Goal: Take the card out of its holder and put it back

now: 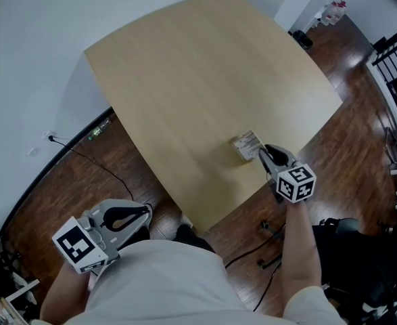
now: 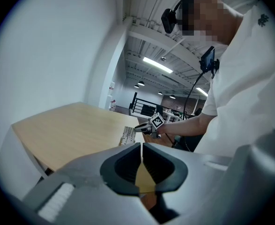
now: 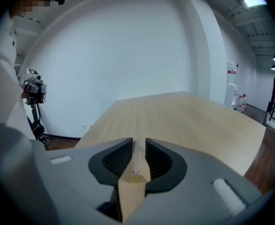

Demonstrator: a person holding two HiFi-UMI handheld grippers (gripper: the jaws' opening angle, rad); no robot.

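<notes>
A: Where is the card (image 3: 137, 156)?
B: Upright in its holder (image 3: 130, 191), near the right edge of the desk (image 1: 205, 80). Your right gripper (image 1: 262, 153) straddles it narrowly without pinching, so I think it stands free. Your left gripper (image 1: 143, 212), closed and empty, hangs aside.

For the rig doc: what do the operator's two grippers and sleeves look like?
The left gripper and right gripper match: light grey bodies, black ribbed jaws, each with a white cube bearing black square markers. The person wears a white short-sleeved shirt.
</notes>
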